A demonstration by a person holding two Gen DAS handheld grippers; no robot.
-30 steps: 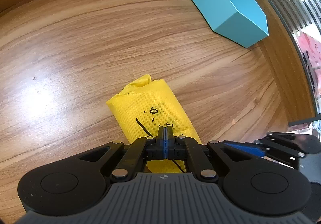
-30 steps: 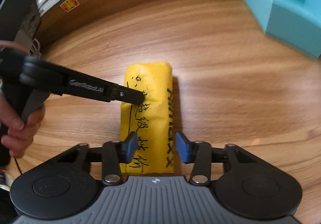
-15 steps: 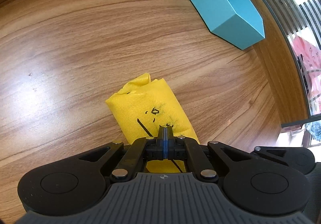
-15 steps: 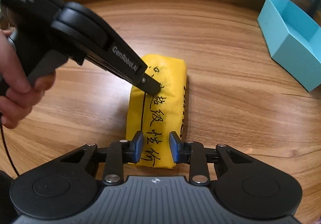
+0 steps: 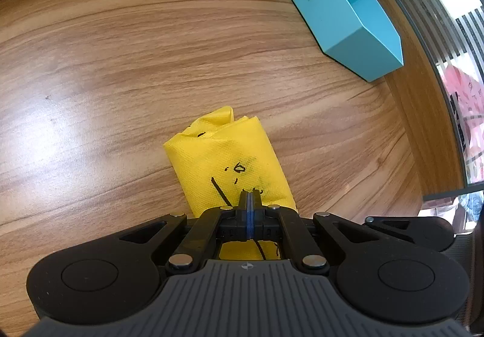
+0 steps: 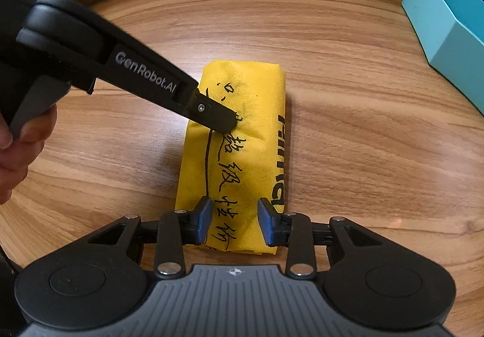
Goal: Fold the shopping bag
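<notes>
"GenRobot.AI" marks the left gripper (image 6: pixel 228 125) (bag's (image 6: pixel 242 137) handwriting unreadable).

**Folded bag between two grippers on the worktop**

The folded shopping bag (image 6: pixel 239 155) lay flat on the worktop (image 6: pixel 348 65), its long side running straight ahead from the right gripper (image 6: pixel 233 223). That gripper's jaws stood over the bag's near end, one to each side of its middle, and were opening. The left gripper (image 6: pixel 224 122) reached in from the left and pressed its closed jaws down on the bag's far half. A hand (image 6: pixel 21 137) held its handle at the far left. An open box (image 6: pixel 447 31) sat well apart, ahead and to the right of both sets of jaws, near the worktop's edge.
</notes>
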